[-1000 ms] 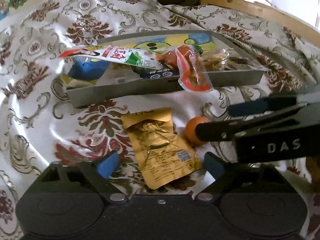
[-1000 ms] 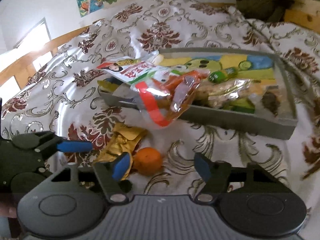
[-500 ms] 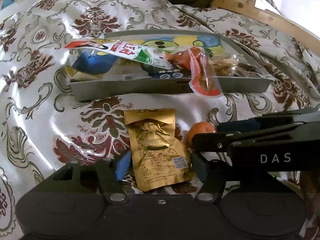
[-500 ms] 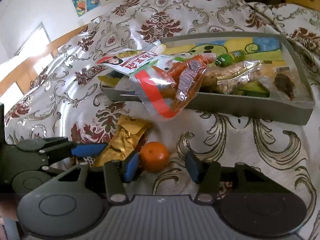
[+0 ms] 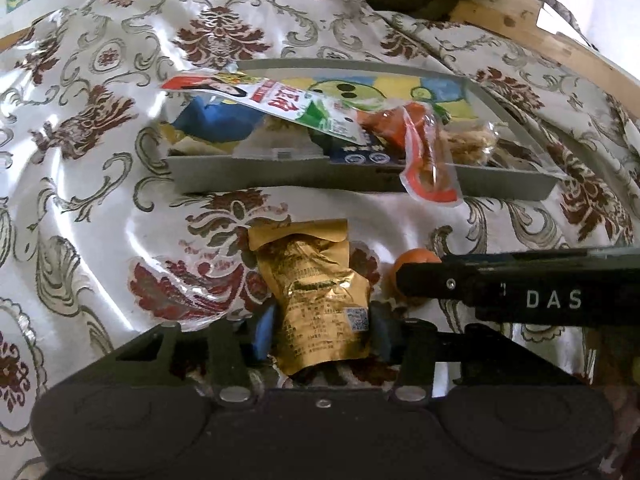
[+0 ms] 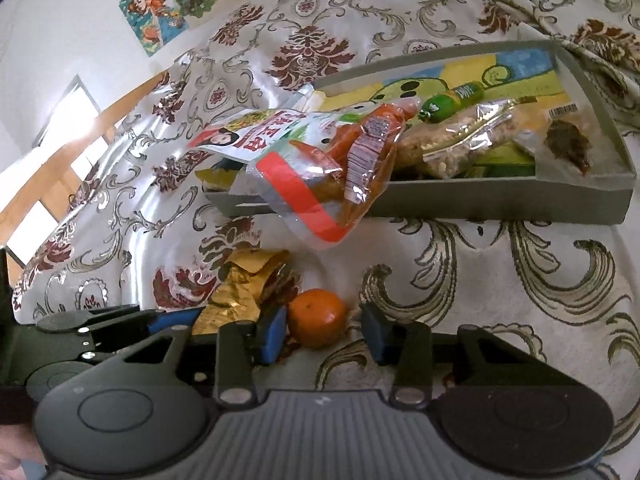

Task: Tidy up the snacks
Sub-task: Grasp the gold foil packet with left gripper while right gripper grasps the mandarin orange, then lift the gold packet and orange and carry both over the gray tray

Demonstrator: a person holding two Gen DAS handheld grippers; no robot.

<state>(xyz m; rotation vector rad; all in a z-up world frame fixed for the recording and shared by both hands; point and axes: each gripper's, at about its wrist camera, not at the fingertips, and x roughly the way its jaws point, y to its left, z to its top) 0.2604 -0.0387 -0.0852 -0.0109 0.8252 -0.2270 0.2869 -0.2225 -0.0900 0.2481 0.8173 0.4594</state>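
A bed covered in a cream cloth with dark red floral patterns carried everything, and the grey tray lying on it served as the landmark. Most of the snacks already lay inside the tray: a red-and-white packet across its left end, a clear bag of orange-red pieces drooping over its front wall, a clear bag of crumbly bits behind that wall toward the right, and a small green tube toward the back. Two things remained outside, just in front of the tray's front wall: a crumpled gold pouch and, just to its right, a tangerine. The left hand-held gripper was closing with the gold pouch between its blue pads, which looked to be at the pouch's edges, though a firm hold could not be confirmed. The right hand-held gripper was closing with the tangerine between its pads; one pad was at the fruit's side and the other stood apart. By the look of it the sorting was mostly done, with these last two items yet to be lifted into the tray.
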